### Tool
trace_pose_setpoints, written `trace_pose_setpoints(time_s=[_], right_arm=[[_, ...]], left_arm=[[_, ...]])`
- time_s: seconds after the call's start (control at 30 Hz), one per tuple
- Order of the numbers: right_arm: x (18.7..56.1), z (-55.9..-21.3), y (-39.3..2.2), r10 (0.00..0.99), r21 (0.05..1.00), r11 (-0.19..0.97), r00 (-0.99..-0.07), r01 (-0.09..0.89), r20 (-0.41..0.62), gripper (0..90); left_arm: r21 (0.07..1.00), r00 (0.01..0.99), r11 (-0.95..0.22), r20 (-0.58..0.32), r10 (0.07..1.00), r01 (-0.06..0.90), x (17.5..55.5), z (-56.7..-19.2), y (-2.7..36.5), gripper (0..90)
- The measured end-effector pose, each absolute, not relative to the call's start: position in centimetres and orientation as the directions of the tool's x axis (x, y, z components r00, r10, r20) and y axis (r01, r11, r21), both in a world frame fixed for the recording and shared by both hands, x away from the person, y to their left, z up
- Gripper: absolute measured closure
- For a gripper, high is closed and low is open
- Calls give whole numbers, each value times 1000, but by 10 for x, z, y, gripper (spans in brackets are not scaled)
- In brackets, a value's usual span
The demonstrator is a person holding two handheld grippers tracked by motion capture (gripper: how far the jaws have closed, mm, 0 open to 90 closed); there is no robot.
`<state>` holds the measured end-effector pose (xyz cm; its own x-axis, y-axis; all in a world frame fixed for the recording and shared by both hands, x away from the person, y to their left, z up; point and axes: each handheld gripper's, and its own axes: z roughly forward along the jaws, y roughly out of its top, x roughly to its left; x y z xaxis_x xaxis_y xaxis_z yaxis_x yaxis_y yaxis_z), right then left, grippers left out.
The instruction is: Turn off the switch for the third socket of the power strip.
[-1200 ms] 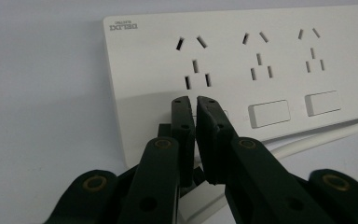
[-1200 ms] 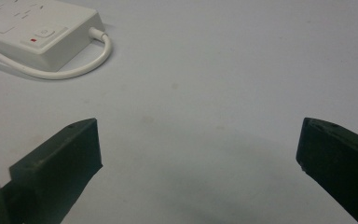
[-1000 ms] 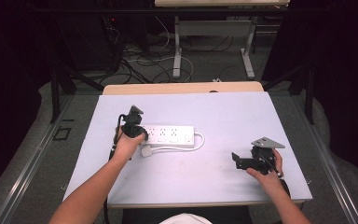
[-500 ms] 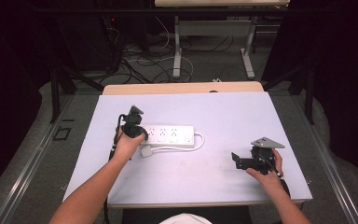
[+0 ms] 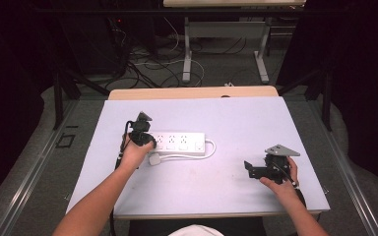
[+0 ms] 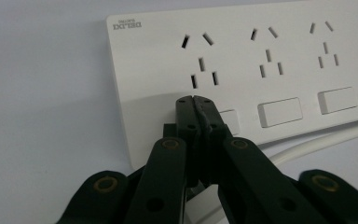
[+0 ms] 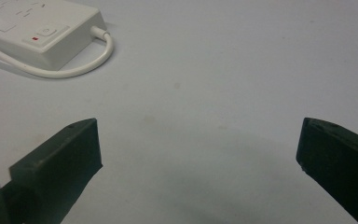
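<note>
The white plastic power strip [image 6: 242, 70] lies directly ahead of the left gripper [image 6: 196, 100], whose jaws are pressed together, empty, tips over its first rocker switch; its long axis runs crosswise. The right gripper [image 7: 198, 140], jaws spread wide, stands well apart on the worktop [image 5: 236, 123].

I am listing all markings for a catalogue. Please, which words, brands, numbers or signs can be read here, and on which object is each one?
"DELIXI", seen upside down, with a smaller line above it too small to read: on the corner of the white power strip.
A power symbol on the switch, with a small red mark beside it: on the cable end of the same strip.
No other text can be read.
</note>
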<state>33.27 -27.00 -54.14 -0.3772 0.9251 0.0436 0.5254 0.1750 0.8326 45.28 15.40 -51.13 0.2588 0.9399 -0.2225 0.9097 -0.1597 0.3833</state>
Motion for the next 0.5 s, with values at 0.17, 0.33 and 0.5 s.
trace_pose_setpoints(time_s=[0.17,0.33,0.5], right_arm=[[333,-541,-270,925,832,174,-377,527,45,0],[333,-541,-270,926,831,176,-375,528,43,0],[333,-542,-270,928,830,162,-369,534,57,0]], left_arm=[[381,264,-164,-226,938,910,453,-511,156,900],[383,261,-154,-243,934,911,453,-512,156,883],[384,282,-173,-247,927,907,452,-511,155,819]])
